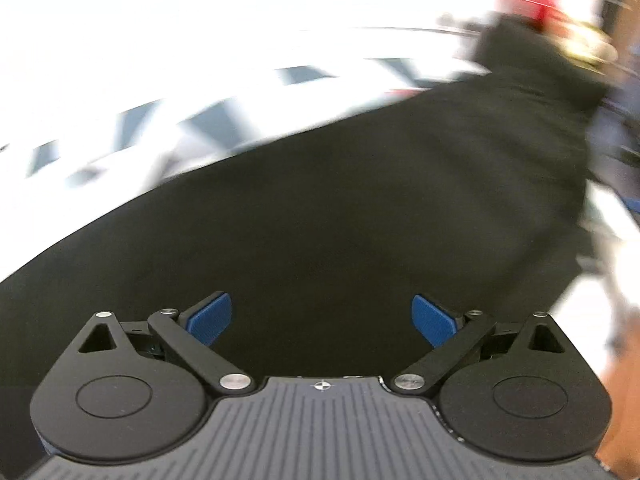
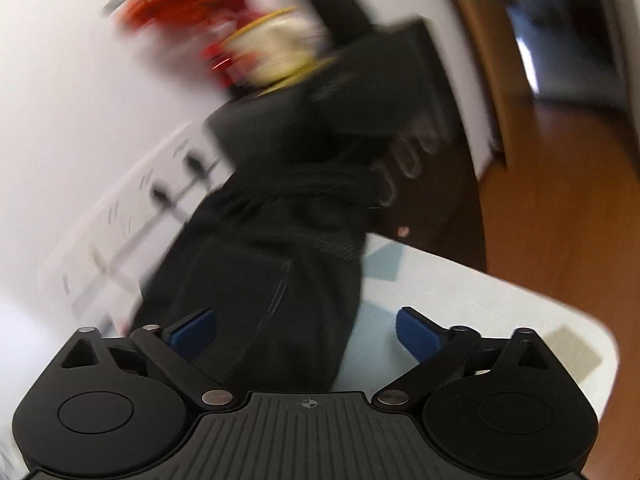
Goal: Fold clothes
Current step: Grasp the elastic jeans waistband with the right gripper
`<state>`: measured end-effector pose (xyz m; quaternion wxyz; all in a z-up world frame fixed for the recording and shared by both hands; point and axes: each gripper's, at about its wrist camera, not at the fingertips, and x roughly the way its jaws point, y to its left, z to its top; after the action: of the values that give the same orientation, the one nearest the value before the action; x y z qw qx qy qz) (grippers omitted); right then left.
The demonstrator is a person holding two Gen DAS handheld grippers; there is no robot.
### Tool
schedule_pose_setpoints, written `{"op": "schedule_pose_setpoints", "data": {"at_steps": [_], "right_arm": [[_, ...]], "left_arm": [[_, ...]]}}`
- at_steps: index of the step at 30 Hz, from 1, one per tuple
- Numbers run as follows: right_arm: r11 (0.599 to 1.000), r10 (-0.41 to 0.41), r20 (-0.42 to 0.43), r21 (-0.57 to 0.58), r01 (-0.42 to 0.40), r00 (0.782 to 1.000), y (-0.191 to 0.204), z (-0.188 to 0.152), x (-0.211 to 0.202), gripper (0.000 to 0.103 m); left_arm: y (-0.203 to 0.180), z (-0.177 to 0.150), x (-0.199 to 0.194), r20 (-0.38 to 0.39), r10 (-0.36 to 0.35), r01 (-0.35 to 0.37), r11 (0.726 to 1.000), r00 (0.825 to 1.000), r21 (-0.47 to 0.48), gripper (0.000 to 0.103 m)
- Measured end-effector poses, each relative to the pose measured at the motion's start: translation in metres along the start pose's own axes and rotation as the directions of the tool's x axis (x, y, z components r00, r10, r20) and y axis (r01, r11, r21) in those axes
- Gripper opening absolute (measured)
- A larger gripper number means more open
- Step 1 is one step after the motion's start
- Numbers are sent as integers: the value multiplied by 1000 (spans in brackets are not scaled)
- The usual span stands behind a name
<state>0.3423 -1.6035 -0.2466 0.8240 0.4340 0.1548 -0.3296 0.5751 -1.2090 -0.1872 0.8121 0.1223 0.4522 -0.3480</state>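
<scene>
**Mia:** On the pale table [image 2: 460, 300] lies a big black cloth [image 1: 340, 208]. Do you see it?

**Sam:** Yes. From the left camera it fills most of the view. It runs up to the top right, where it looks bunched up.

**Mia:** What is the left gripper [image 1: 322, 322] doing?

**Sam:** Its blue pads [image 1: 210, 320] stand far apart. Nothing is pinched between them. It hangs over the black cloth.

**Mia:** And the right gripper [image 2: 306, 334]?

**Sam:** Its blue pads [image 2: 418, 338] are spread wide too, and they grip nothing. The black cloth sits under the left pad, and the bare table shows under the right one.

**Mia:** What is that red and yellow thing [image 2: 240, 20] far back?

**Sam:** I cannot tell. It is too blurry. A brown wood floor [image 2: 560, 200] shows past the table edge.
</scene>
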Motion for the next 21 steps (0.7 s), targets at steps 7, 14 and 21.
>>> {"op": "schedule_pose_setpoints", "data": {"at_steps": [7,14,21], "right_arm": [[993,37,7,110,-38,999,-21,19,25,90],[1000,-25,-21,-6,25,999,-18,37,61,80],[999,-19,-66,-42,16,998,-12,47,92,69]], "left_arm": [[-144,24,27,-131,-413,433,858,901,277,99],[-219,0,40,-115,-333,328,705,936,629,71],[-225,-5,81,-136,-224,258,708,965,658,56]]}}
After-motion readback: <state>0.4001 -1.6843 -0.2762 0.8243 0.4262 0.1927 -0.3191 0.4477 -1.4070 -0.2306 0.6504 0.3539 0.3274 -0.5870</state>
